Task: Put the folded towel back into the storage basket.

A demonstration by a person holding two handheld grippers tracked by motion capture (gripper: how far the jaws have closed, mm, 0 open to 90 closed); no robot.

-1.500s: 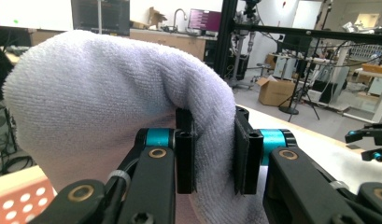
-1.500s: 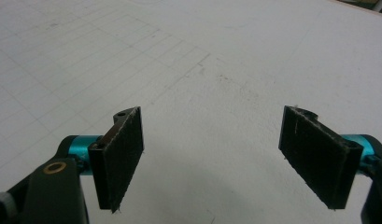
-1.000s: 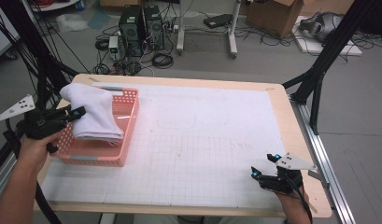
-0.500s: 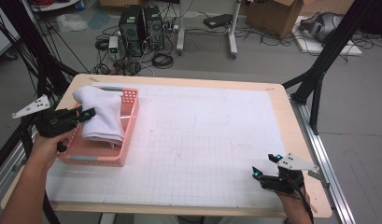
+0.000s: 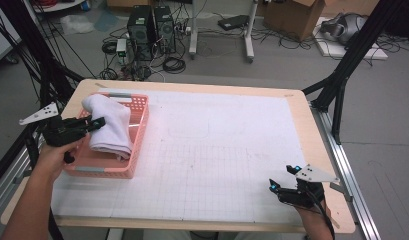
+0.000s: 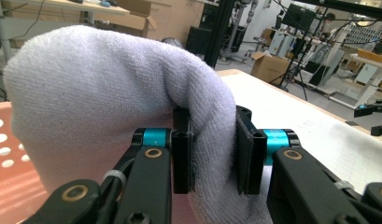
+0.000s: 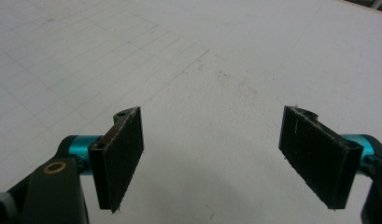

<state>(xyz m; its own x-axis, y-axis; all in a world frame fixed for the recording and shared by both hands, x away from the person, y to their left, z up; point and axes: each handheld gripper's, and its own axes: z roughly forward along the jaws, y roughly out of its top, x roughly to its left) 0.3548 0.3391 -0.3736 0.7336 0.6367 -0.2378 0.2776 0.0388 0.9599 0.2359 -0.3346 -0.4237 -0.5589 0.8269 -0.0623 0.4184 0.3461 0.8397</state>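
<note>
The white towel (image 5: 109, 127) has been moved down into the pink basket (image 5: 133, 165), pinched, it seems, by the left tool (image 5: 94, 123), its jaws just easing apart. The right tool (image 5: 282, 180) is held wide open and empty over the tabletop (image 5: 217, 150).

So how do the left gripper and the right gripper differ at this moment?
The left gripper is clamped on a fold of the white towel at the pink basket, its jaws narrow and just easing apart; the right gripper stands wide open with nothing between its jaws. The left is at the table's left edge, the right near its front right corner. Both have black pads.
</note>
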